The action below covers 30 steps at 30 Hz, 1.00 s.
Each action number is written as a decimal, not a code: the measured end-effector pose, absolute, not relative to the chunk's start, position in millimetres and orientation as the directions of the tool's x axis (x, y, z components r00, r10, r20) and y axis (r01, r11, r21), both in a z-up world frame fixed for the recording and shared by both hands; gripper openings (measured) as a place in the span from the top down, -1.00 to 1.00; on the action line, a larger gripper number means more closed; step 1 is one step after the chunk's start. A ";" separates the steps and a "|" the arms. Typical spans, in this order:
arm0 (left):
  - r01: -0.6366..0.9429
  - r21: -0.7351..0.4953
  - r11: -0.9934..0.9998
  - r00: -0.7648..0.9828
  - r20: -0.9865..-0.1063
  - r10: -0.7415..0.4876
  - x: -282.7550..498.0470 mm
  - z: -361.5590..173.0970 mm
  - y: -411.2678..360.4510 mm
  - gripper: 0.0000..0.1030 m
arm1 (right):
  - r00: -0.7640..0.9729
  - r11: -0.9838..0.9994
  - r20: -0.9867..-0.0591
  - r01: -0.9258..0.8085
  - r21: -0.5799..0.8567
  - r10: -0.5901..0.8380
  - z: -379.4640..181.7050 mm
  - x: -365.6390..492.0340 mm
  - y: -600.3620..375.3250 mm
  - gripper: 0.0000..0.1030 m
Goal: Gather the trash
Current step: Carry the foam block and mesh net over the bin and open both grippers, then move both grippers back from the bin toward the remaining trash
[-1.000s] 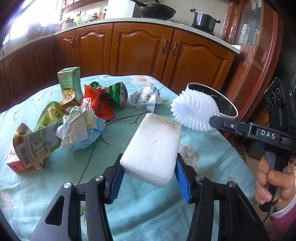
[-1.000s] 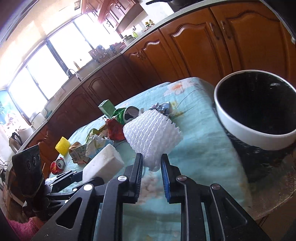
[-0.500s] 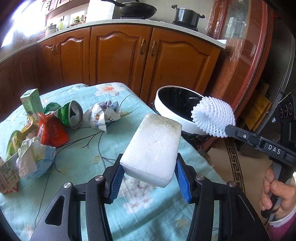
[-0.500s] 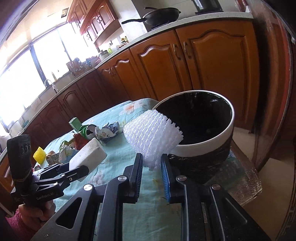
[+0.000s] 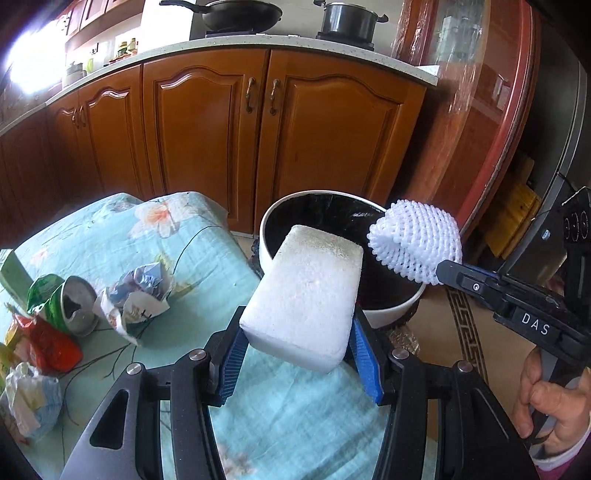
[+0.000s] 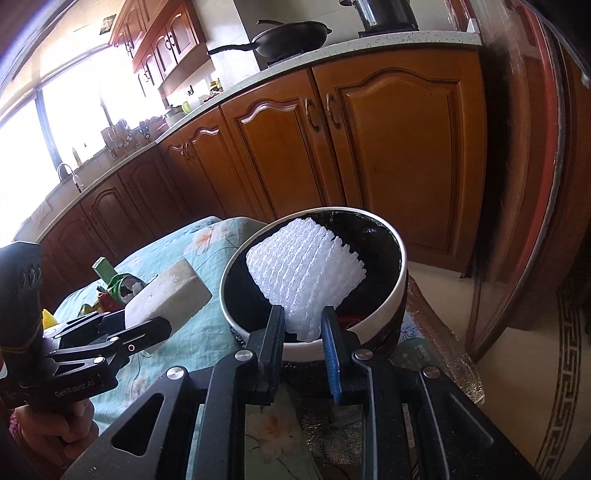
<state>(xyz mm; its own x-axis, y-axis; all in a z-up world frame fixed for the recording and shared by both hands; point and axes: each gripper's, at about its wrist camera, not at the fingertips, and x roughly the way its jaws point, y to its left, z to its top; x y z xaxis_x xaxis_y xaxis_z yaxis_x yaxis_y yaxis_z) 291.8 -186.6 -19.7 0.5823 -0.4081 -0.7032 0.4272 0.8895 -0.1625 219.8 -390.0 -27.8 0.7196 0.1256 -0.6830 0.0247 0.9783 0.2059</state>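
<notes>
Left wrist: floral teal tablecloth (image 5: pixel 110 236), wooden cabinets (image 5: pixel 207 140).

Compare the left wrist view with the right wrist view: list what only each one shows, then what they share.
Only the left wrist view shows the crumpled paper wrapper, the red wrapper and the plastic bag on the tablecloth.

Only the right wrist view shows the window, the sink tap and a yellow object near the left edge.

Both show the foam block clamped in the left gripper, the white foam net clamped in the right gripper, the bin, the green can and the frying pan.
</notes>
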 end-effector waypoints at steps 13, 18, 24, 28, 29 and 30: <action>0.430 -0.123 0.894 0.565 -0.736 -0.373 352.3 -29.8 -233.0 -0.02 | 0.666 0.990 -0.741 0.027 0.140 0.086 -35.2 260.5 -405.0 0.56; 0.426 -0.121 0.897 0.553 -0.750 -0.364 365.5 -39.2 -243.2 -0.06 | 0.647 0.992 -0.759 0.030 0.120 0.073 -41.1 267.8 -409.8 0.53; 0.425 -0.114 0.898 0.551 -0.754 -0.357 363.9 -43.0 -248.5 -0.44 | 0.644 0.992 -0.763 0.050 0.115 0.056 -47.4 274.2 -413.8 0.09; 0.419 -0.137 0.898 0.552 -0.746 -0.372 357.0 -41.0 -238.9 -0.51 | 0.662 0.987 -0.746 0.063 0.146 0.068 -46.3 269.1 -419.8 -0.19; 0.415 -0.148 0.898 0.552 -0.743 -0.378 353.6 -40.5 -233.8 -0.51 | 0.668 0.986 -0.741 0.064 0.154 0.073 -45.2 266.3 -420.1 -0.21; 0.411 -0.157 0.898 0.553 -0.740 -0.382 350.5 -39.9 -229.3 -0.51 | 0.673 0.985 -0.736 0.066 0.162 0.076 -44.9 264.4 -421.7 -0.31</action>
